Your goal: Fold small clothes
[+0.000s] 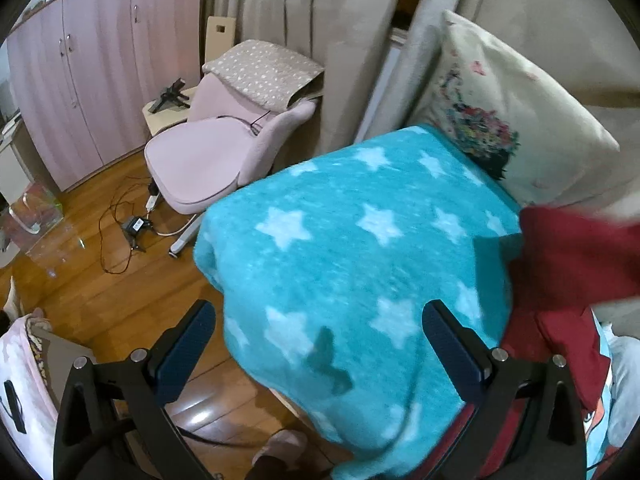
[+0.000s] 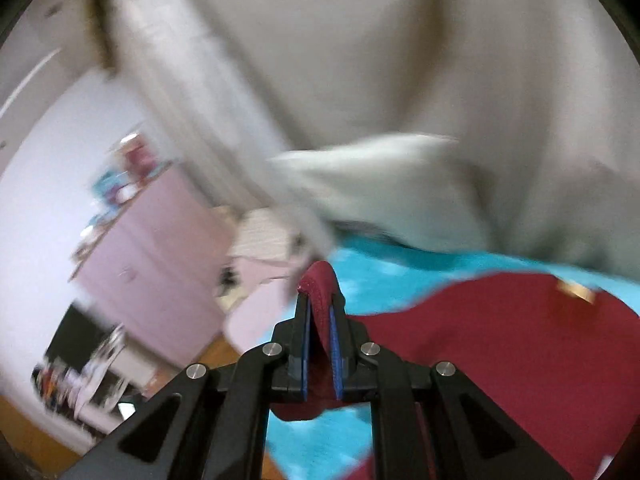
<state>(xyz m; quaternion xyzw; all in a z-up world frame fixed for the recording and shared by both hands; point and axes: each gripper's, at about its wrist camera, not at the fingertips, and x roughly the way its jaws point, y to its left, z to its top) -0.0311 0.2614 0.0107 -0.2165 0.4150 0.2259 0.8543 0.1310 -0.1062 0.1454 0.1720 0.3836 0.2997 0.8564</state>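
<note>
A dark red garment [image 2: 500, 344] lies on a turquoise star-patterned blanket [image 1: 360, 248]. My right gripper [image 2: 320, 308] is shut on a fold of the red garment and holds that edge up above the blanket; the view is blurred. In the left wrist view the red garment [image 1: 572, 264] shows at the right edge, blurred. My left gripper [image 1: 320, 336] is open and empty, above the blanket's front left corner and apart from the garment.
A printed pillow [image 1: 512, 112] leans at the blanket's far right against beige curtains [image 1: 320, 20]. A pink chair [image 1: 208, 152] stands left on the wooden floor [image 1: 100, 292] with cables. Pink wardrobes [image 1: 80, 72] stand behind. More clothing lies at the lower right [image 1: 600, 380].
</note>
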